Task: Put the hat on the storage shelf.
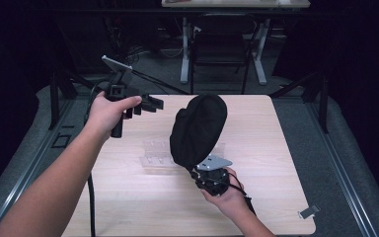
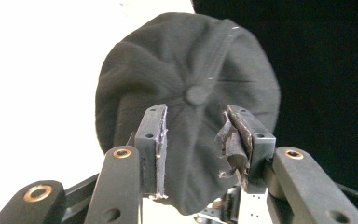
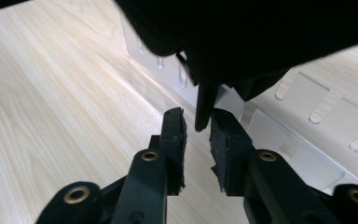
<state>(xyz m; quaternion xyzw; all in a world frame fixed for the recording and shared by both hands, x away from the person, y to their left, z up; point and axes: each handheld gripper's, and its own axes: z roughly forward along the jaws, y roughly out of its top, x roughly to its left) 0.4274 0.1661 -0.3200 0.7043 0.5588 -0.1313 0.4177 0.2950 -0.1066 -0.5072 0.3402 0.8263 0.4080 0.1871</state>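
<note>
Left hand (image 1: 108, 111): raised over the rear left corner of the worktop (image 1: 128, 202), wrapped around the tool's handle, grey plate on top.

Left claw (image 1: 153, 104): pointed to the right, toward the cap (image 1: 200, 128). Jaws well apart, nothing between them. In the left gripper view, left claw (image 2: 196, 135) aimed at the crown of the cap (image 2: 186, 70), with the crown button visible just above the gap between the pads. Torn, frayed facing on the right-hand pad.

Cap: black, soft, held up in the air above the middle of the worktop, standing on edge and leaning slightly to the right. Lower edge at the right claw (image 1: 196, 171).

Clear slotted plate (image 1: 155, 155): flat on the worktop, below and behind the cap, partly covered by it.

Right claw, in the right gripper view (image 3: 198, 116): jaws narrowly apart, a black strip of the cap (image 3: 261, 32) hanging down between the tips. Cannot tell whether clamped on that strip or merely around it. Slotted plate (image 3: 307, 140) and pale wood worktop (image 3: 51, 93) underneath.

Right hand (image 1: 227, 197): low over the front centre of the worktop, gripping the tool from below, grey plate facing up.

Small metal clip (image 1: 308, 212): at the front right corner of the worktop, well apart from everything else.
</note>
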